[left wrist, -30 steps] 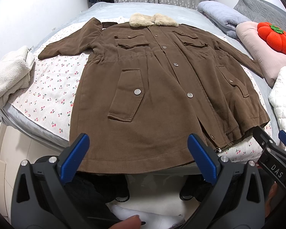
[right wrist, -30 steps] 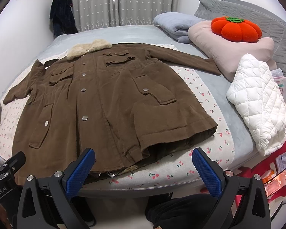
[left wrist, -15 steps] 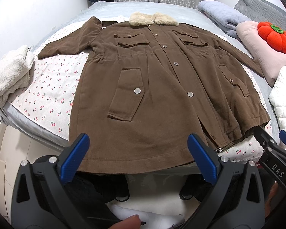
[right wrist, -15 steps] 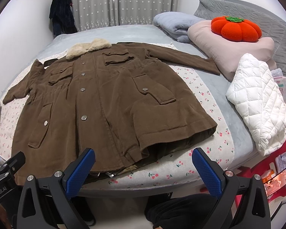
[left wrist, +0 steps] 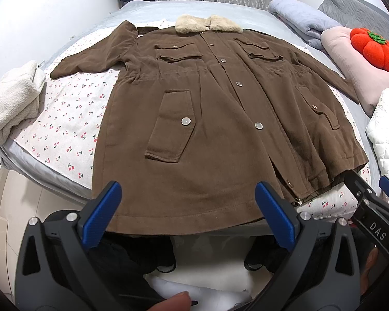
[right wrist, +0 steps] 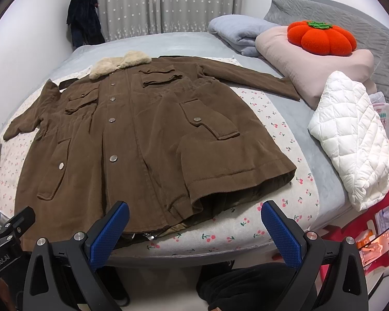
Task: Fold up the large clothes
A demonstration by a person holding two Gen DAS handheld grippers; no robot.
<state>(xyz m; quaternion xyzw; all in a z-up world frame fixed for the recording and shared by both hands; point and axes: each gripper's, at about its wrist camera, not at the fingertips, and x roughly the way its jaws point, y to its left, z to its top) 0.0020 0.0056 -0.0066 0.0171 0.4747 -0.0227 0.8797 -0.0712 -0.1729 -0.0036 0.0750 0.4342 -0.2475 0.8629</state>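
Two grippers low in frame, short of bed edge: left gripper (left wrist: 188,212) and right gripper (right wrist: 194,230) both spread wide, holding nothing. Brown coat (left wrist: 220,119) fills frame centre, flat on bed (right wrist: 306,121), buttoned, sleeves out toward upper corners. No fold made; whole task remains.

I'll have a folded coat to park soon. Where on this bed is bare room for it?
Bare grey sheet lies beyond the fur collar, toward the curtains. A strip of cherry-print cloth is free between the brown coat and the cream fleece. The other side is crowded: white quilted jacket, pink pillow, folded blue blanket.
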